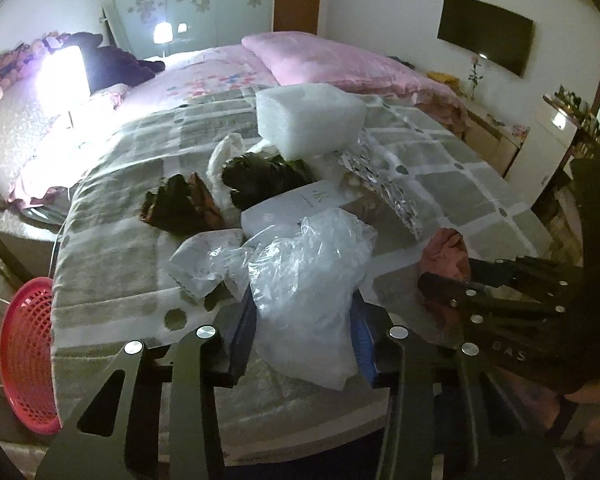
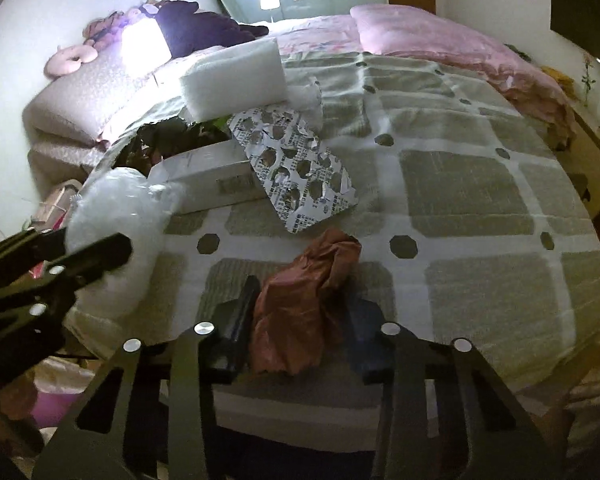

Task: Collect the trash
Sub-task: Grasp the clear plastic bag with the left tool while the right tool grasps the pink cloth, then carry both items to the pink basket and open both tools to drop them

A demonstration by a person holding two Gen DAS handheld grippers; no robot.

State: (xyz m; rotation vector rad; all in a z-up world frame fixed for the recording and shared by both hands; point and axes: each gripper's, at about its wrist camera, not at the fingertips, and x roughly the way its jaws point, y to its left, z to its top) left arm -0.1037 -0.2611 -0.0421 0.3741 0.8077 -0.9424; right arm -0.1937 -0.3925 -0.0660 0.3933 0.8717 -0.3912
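Note:
Trash lies on a checked bedspread (image 2: 460,192). My left gripper (image 1: 304,340) is shut on a crumpled clear plastic bag (image 1: 308,280); the bag also shows in the right wrist view (image 2: 112,216). My right gripper (image 2: 300,320) is shut on a crumpled reddish-brown wrapper (image 2: 304,300), also seen in the left wrist view (image 1: 446,260). Behind lie a white foam block (image 1: 308,116), a white carton (image 1: 296,200), a torn foil blister sheet (image 2: 296,168) and dark crumpled wrappers (image 1: 180,208).
A red mesh basket (image 1: 24,352) stands on the floor left of the bed. A pink pillow and quilt (image 1: 332,60) lie at the bed's far end. A lit lamp (image 1: 62,72) glares at the left. A TV (image 1: 486,32) hangs on the right wall.

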